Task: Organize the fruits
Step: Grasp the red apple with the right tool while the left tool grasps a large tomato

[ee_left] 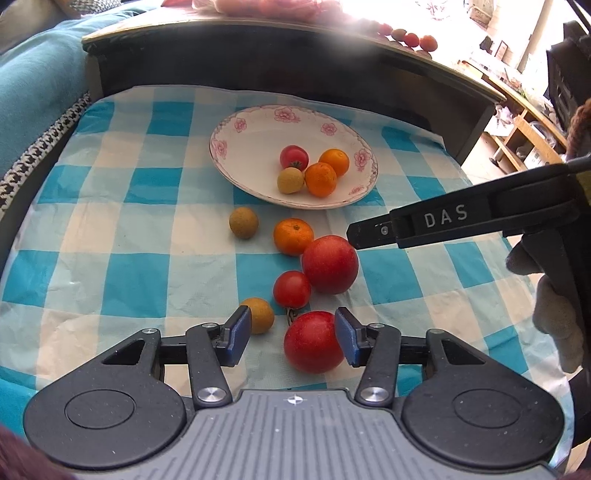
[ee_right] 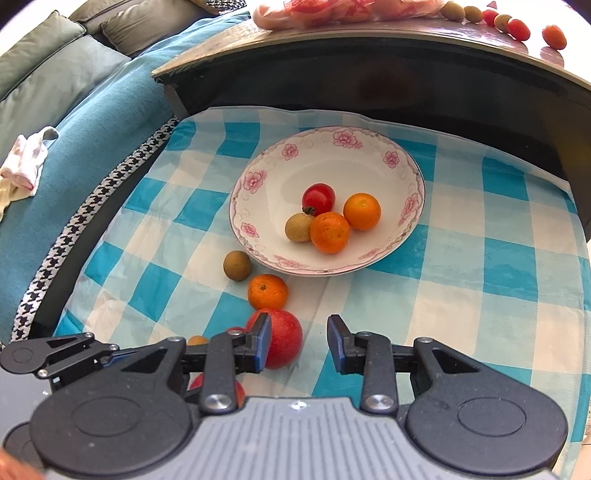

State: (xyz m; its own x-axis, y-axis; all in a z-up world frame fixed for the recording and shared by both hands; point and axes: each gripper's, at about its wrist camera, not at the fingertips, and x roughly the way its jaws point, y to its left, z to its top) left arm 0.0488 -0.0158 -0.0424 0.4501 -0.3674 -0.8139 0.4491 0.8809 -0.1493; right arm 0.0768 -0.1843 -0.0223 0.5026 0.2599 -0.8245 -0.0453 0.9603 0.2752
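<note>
A white flowered plate (ee_left: 255, 147) (ee_right: 332, 166) on the blue checked cloth holds a small tomato (ee_left: 293, 157), two oranges (ee_left: 321, 179) and a tan round fruit (ee_left: 290, 180). In front of it, loose on the cloth, lie a tan fruit (ee_left: 243, 222), an orange (ee_left: 293, 236), a big red fruit (ee_left: 330, 264), a small tomato (ee_left: 291, 289), another tan fruit (ee_left: 263, 315) and a second big red fruit (ee_left: 314, 341). My left gripper (ee_left: 293, 336) is open around that nearest red fruit, which lies against the right pad. My right gripper (ee_right: 299, 343) is open and empty, with the farther red fruit (ee_right: 286, 339) just beyond its left finger.
A dark raised table edge (ee_left: 258, 55) stands behind the cloth, with more small fruits (ee_right: 517, 27) and a bag on top. A teal sofa (ee_right: 92, 110) with a white rag (ee_right: 26, 162) is at the left. A gloved hand (ee_left: 554, 314) holds the right gripper at the right.
</note>
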